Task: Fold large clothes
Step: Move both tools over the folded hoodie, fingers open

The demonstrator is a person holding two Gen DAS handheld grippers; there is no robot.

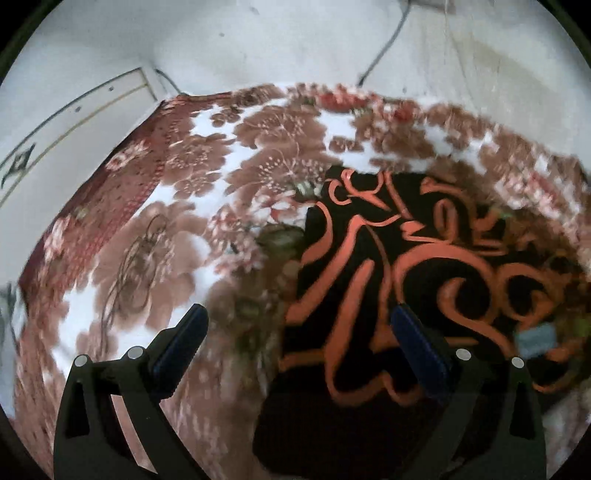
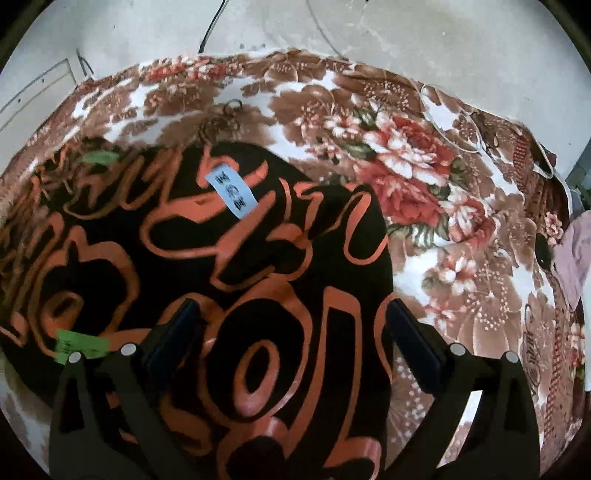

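One black garment (image 2: 229, 258) with orange lettering; one blue tag (image 2: 231, 192), one green tag (image 2: 79, 345). One floral blanket (image 2: 424, 177). Left gripper (image 1: 299, 332) and right gripper (image 2: 291, 321): both spread wide, holding nothing.

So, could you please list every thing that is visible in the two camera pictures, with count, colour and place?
Garment: one, black with orange swirl print, lying on the blanket, below both grippers.
Blue label: one, pale blue with dark print, on the garment's far part.
Green tags: two, green, on the garment; one near the right gripper's left finger, one at the far left edge.
Blanket: one, brown, white and red floral, spread under the garment.
Floor: pale grey, beyond the blanket.
Cable: one, dark, across the floor to the blanket's far edge.
Pink cloth: one, pale pink, at the blanket's right edge.
Left gripper: one, black with blue pads, open, over the garment's left edge.
Right gripper: one, black with blue pads, open, over the garment.
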